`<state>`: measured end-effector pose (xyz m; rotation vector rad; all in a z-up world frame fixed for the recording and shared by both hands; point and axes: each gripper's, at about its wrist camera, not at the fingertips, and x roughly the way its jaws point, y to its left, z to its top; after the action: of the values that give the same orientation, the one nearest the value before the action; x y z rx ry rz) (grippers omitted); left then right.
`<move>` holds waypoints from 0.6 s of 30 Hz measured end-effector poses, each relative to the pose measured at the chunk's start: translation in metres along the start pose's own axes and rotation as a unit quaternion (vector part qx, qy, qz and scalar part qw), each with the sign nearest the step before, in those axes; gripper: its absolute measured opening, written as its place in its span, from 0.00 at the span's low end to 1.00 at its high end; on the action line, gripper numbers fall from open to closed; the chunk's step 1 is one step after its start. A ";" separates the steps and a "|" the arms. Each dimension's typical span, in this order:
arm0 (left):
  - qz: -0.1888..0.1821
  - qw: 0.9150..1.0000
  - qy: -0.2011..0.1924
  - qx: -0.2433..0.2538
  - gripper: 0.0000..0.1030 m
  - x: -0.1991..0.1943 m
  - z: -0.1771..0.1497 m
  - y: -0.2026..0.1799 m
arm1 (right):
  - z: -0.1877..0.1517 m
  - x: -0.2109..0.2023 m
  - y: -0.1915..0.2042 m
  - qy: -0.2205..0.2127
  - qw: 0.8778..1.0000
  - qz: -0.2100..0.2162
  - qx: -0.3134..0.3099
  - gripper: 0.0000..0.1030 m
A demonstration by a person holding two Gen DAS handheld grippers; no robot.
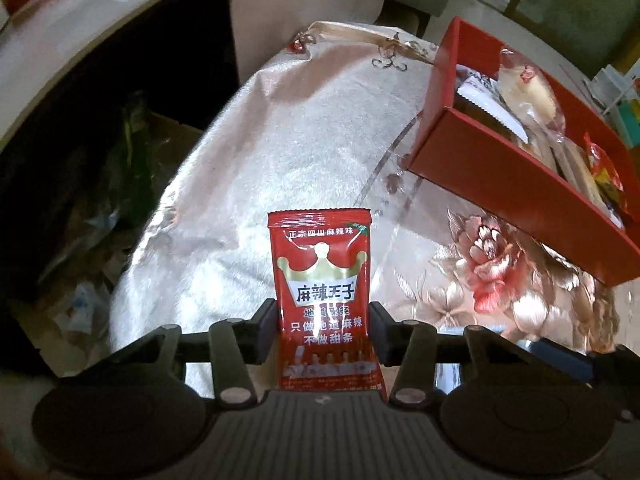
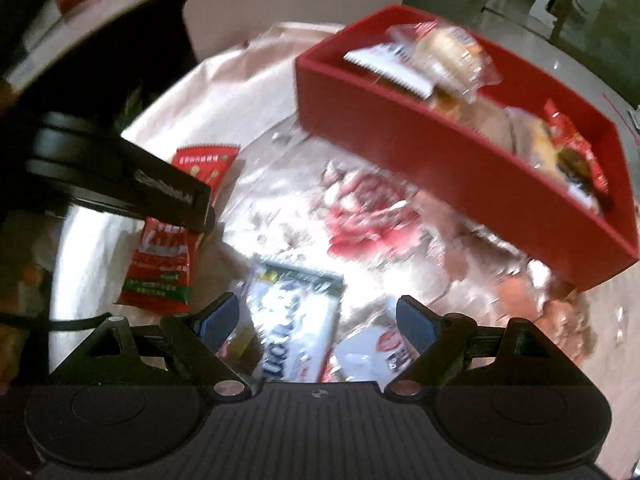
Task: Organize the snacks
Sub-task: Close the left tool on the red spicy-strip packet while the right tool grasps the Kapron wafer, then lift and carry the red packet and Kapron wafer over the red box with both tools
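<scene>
In the left wrist view a red snack packet (image 1: 324, 300) with a gold crown and white lettering stands upright between the fingers of my left gripper (image 1: 324, 326), which is shut on its lower half. A red open box (image 1: 500, 176) with several wrapped snacks sits at the upper right. In the right wrist view my right gripper (image 2: 316, 318) is open above a white and blue packet (image 2: 296, 320) lying on the table, and does not touch it. The left gripper's body (image 2: 120, 184) shows at the left over a red packet (image 2: 160, 264). The red box (image 2: 400, 140) lies beyond.
A white and red packet (image 2: 372, 356) lies just right of the white and blue one. The round table carries a shiny floral cloth (image 1: 480, 264). A pale chair back (image 1: 304, 12) stands behind it. Dark floor with clutter (image 1: 100, 200) lies past the table's left edge.
</scene>
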<state>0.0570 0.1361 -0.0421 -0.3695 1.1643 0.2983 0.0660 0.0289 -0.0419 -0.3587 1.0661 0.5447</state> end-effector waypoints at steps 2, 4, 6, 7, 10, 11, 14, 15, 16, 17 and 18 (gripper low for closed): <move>0.009 1.000 0.000 0.005 0.40 0.000 -0.001 0.002 | -0.001 0.007 0.008 -0.002 1.000 -0.008 -0.006 0.88; 0.016 1.000 0.009 0.011 0.40 0.004 -0.001 0.004 | -0.002 0.016 0.016 -0.008 0.999 -0.031 -0.026 0.88; 0.024 0.999 0.017 0.021 0.43 0.010 -0.003 0.005 | -0.003 0.018 0.017 -0.012 0.999 -0.036 -0.020 0.89; 0.023 0.999 0.014 0.025 0.43 0.009 -0.004 0.005 | -0.002 0.017 0.015 -0.010 0.999 -0.026 -0.015 0.84; 0.028 0.999 0.016 0.035 0.44 0.008 -0.005 0.003 | -0.001 0.013 0.014 -0.009 1.000 -0.001 -0.009 0.66; 0.025 0.999 0.018 0.035 0.44 0.007 -0.005 0.003 | -0.001 0.012 0.012 -0.008 1.000 0.000 -0.005 0.66; 0.014 0.999 0.020 0.039 0.43 0.005 -0.006 0.004 | -0.003 0.009 0.007 -0.006 1.000 0.009 0.008 0.65; 0.013 0.999 0.022 0.038 0.43 0.004 -0.007 0.004 | -0.003 0.007 0.005 -0.008 1.000 0.011 0.011 0.65; 0.012 0.999 0.022 0.037 0.43 0.003 -0.009 0.005 | -0.003 0.004 0.003 -0.013 1.000 0.010 0.016 0.65; 0.010 0.999 0.023 0.041 0.43 0.001 -0.010 0.004 | -0.003 0.001 0.001 -0.016 1.000 0.011 0.019 0.65; 0.006 0.999 0.022 0.048 0.43 -0.002 -0.012 0.002 | -0.004 -0.003 -0.002 -0.021 0.999 0.010 0.024 0.65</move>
<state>0.0454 0.1330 -0.0451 -0.2855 1.2200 0.2453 0.0631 0.0250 -0.0412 -0.2927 1.0416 0.5420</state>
